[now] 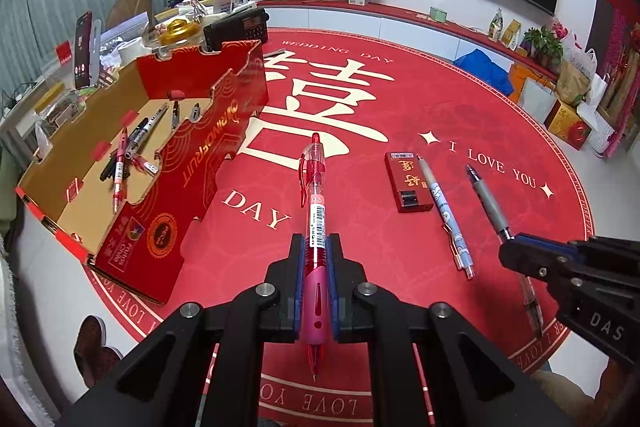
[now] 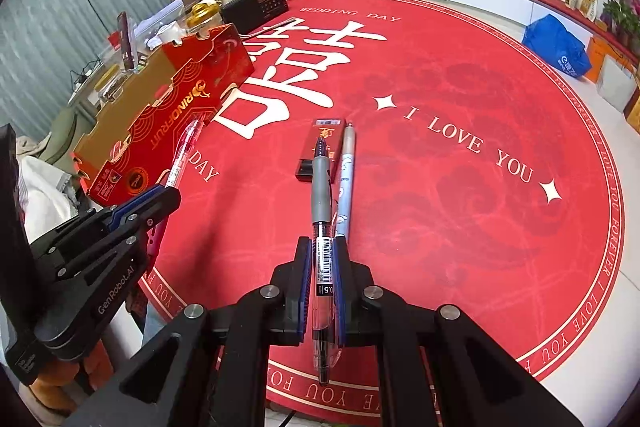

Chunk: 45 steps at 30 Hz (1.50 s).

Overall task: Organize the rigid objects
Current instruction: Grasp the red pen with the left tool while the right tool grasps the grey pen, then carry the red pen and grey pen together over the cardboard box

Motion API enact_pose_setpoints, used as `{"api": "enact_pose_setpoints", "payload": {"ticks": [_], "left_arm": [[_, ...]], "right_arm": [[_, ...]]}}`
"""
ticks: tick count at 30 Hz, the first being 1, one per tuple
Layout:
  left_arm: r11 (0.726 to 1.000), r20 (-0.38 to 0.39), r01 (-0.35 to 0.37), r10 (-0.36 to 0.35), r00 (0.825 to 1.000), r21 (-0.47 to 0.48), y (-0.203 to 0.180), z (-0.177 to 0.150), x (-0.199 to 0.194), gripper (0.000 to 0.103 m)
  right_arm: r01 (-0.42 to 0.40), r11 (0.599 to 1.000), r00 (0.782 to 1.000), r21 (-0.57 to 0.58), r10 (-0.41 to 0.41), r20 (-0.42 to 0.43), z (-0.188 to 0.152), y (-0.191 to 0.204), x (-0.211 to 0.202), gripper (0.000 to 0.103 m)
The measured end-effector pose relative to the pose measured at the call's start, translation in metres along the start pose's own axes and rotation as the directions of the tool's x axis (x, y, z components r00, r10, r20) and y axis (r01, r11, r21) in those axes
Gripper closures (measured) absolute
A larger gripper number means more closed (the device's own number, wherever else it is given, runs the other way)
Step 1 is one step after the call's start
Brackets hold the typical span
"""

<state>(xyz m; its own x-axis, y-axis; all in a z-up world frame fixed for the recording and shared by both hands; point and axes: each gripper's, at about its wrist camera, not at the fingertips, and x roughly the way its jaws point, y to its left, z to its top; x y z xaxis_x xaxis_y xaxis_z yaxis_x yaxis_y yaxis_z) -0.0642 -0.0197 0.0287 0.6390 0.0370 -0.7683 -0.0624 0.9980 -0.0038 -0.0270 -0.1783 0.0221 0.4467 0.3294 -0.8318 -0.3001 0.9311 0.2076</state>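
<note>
Pens fill both our grippers: the left gripper (image 1: 316,247) has its fingers clamped on a red pen (image 1: 314,187), the right gripper (image 2: 322,251) on a grey pen (image 2: 321,183), each lengthwise for dropping into the red box (image 1: 200,163) left of our fingers, where others lie.

Both wrist cameras look steeply down along their claws, close above the round red mat (image 1: 400,107), sharing the cardboard box (image 2: 168,115).
</note>
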Motion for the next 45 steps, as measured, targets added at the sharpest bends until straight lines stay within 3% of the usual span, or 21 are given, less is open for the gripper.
{"api": "enact_pose_setpoints", "payload": {"ticks": [38, 45], "left_arm": [[1.000, 0.022, 0.013, -0.013, 1.000, -0.022, 0.012, -0.006, -0.006, 0.093], [0.999, 0.056, 0.015, -0.013, 0.998, -0.034, 0.022, 0.001, -0.019, 0.093]], "right_arm": [[0.008, 1.000, 0.999, -0.021, -0.008, -0.032, 0.000, 0.015, 0.009, 0.092], [0.002, 1.000, 1.000, -0.022, -0.002, -0.020, 0.009, 0.020, 0.004, 0.092]]}}
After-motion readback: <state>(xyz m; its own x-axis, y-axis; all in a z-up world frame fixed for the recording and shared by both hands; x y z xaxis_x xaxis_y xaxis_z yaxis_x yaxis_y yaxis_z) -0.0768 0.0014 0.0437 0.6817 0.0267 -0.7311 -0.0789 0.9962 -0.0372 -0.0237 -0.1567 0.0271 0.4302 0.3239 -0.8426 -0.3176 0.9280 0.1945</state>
